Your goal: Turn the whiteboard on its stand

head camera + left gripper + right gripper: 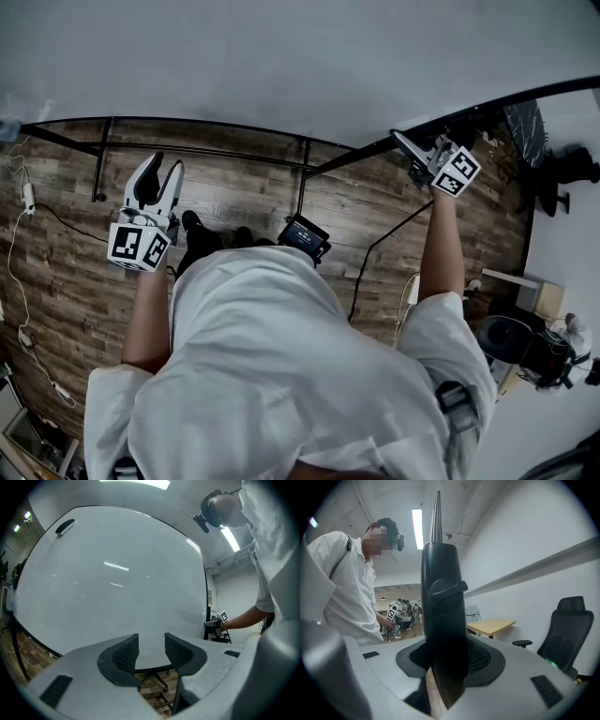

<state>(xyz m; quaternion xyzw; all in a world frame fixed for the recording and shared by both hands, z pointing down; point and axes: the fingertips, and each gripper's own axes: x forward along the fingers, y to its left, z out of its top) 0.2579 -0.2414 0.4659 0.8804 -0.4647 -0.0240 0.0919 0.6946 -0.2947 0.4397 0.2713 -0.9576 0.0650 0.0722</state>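
Note:
The whiteboard (281, 66) is a big pale panel with a black frame, and it fills the top of the head view. My right gripper (410, 146) is shut on the black frame piece (440, 597) at the board's right edge. That piece stands upright between the jaws and carries a knob. My left gripper (161, 173) is open with nothing between its fingers, just short of the board's lower edge. In the left gripper view the board face (117, 573) lies straight ahead of the open left gripper (151, 639). A black eraser (64, 526) sits at the board's top left.
The stand's black bars (103, 159) cross the wood floor under the board. Cables (19, 281) trail at the left, and a small black device (305, 234) lies near my feet. An office chair (569, 630) and a yellow table (492, 626) stand by the wall.

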